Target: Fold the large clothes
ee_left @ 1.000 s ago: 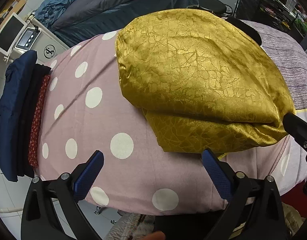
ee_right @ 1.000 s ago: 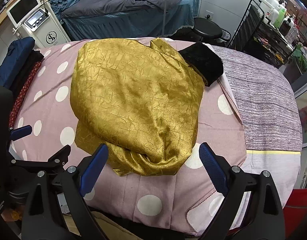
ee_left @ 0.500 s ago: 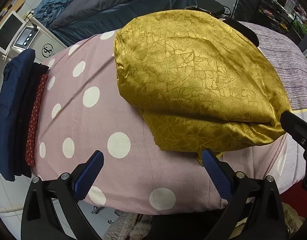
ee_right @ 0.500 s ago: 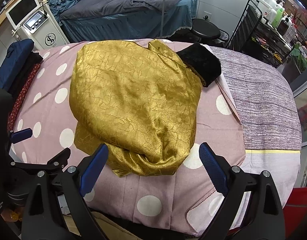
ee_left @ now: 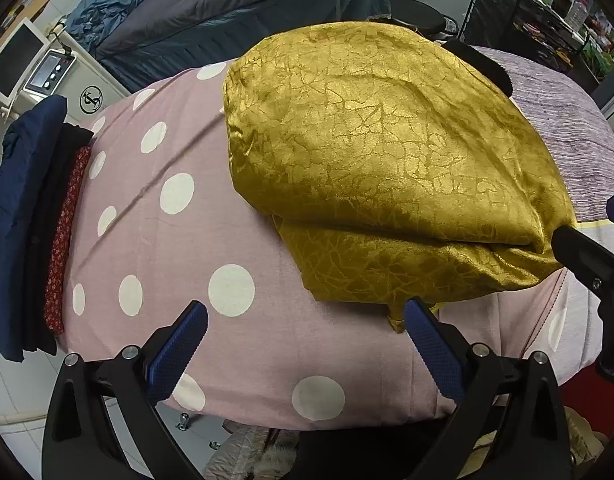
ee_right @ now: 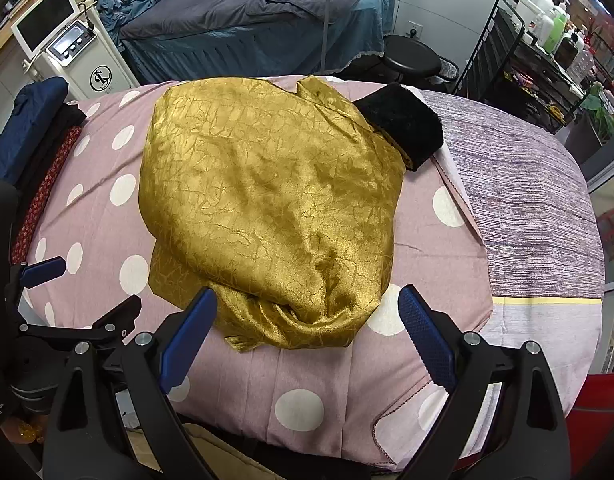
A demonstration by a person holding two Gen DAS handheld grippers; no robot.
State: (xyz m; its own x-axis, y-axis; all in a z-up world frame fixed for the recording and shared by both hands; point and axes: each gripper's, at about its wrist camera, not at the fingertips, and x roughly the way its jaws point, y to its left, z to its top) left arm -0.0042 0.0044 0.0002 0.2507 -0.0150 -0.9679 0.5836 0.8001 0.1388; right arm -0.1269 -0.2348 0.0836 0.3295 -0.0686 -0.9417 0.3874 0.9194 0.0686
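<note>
Garment [ee_right: 267, 208], gold, lies doubled over mid-bed [ee_right: 447, 248], its loose layered edge nearest both grippers, likely ready for another fold; left gripper [ee_left: 305, 336] and right gripper [ee_right: 307, 328] hover short of it, jaws wide, holding nothing

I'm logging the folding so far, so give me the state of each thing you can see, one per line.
gold garment: folded over, rumpled, lying on the polka-dot sheet.
black furry piece: lying at the garment's far corner.
stack of dark clothes: folded, piled at the bed's left edge.
left gripper: open, empty.
right gripper: open, empty.
</note>
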